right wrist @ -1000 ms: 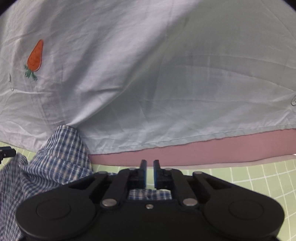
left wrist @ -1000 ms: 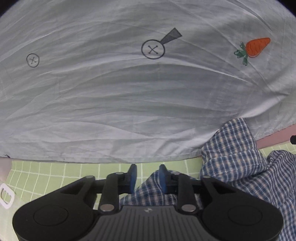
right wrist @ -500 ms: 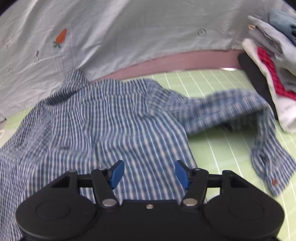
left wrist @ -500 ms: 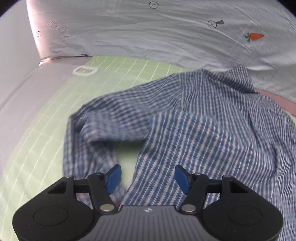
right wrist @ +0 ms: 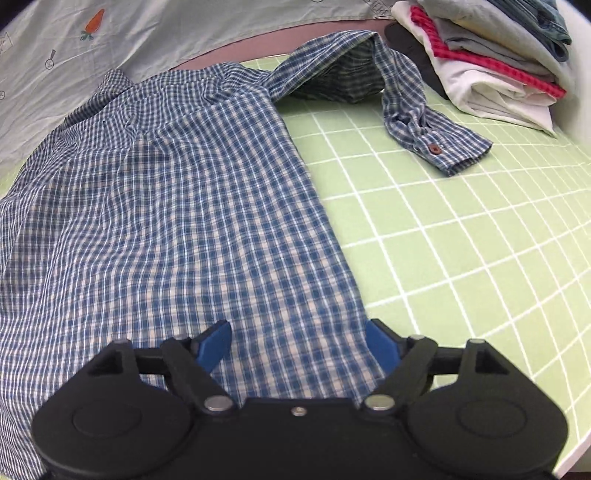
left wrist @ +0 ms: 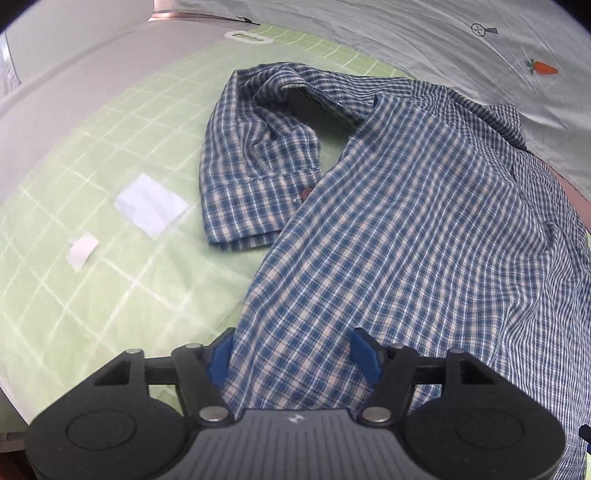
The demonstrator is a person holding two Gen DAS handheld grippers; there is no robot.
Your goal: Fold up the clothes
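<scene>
shirt (left wrist: 406, 229), blue checked, lies spread and rumpled on the green grid mat (left wrist: 92, 240), one sleeve bunched toward the mat's far edge; left gripper (left wrist: 291, 356) gapes wide over the hem, holding nothing. right view: right gripper (right wrist: 297, 347) likewise wide, empty, over the shirt's near corner; other sleeve lies near folded clothes (right wrist: 487, 70).

Shirt (left wrist: 424, 229) hem hidden under left gripper (left wrist: 291, 354) body at 6 o'clock; its right side cut off at 3. Mat (left wrist: 122, 288) grid blurred, prob. motion.

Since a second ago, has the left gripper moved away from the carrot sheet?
Yes. The left gripper pulled back from the carrot sheet, now far off, with jaws open over the plaid shirt.
</scene>
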